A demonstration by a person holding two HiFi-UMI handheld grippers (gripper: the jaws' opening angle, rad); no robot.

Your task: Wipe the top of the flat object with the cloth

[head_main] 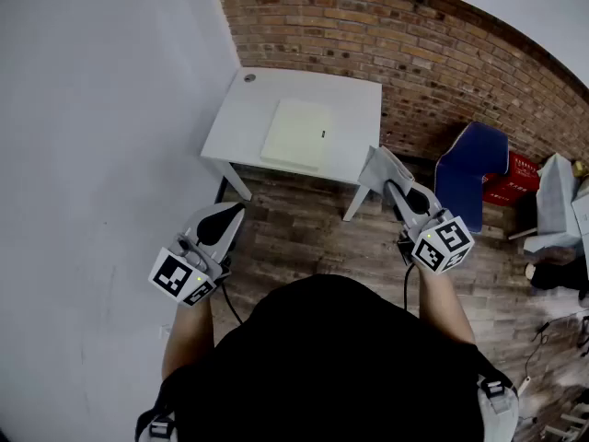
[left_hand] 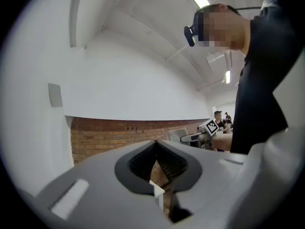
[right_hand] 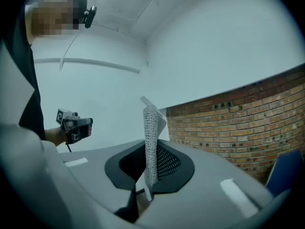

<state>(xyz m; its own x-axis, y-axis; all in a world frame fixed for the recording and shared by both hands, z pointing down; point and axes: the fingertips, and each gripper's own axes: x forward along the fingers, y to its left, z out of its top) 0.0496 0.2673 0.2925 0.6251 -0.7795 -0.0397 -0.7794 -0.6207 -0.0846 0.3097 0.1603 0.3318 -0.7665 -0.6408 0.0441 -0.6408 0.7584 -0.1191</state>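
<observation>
The right hand-held gripper (head_main: 393, 185) pinches a thin, limp mesh cloth (right_hand: 150, 128) by one edge, while the left hand-held gripper (head_main: 228, 215) is pressed together with nothing in it. The pale flat board (head_main: 296, 133) lies on the white tabletop (head_main: 354, 104), well apart from both. It looks stiff and light, so it may slide under the wipe.

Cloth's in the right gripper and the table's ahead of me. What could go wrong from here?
1. The right gripper pinches the cloth by a narrow strip, and most of it sticks out free. Pressing down may pull it loose.
2. The flat object lies loose on the table, and the left gripper, shut and empty, is far from it. Wiping could slide it toward an edge.
</observation>
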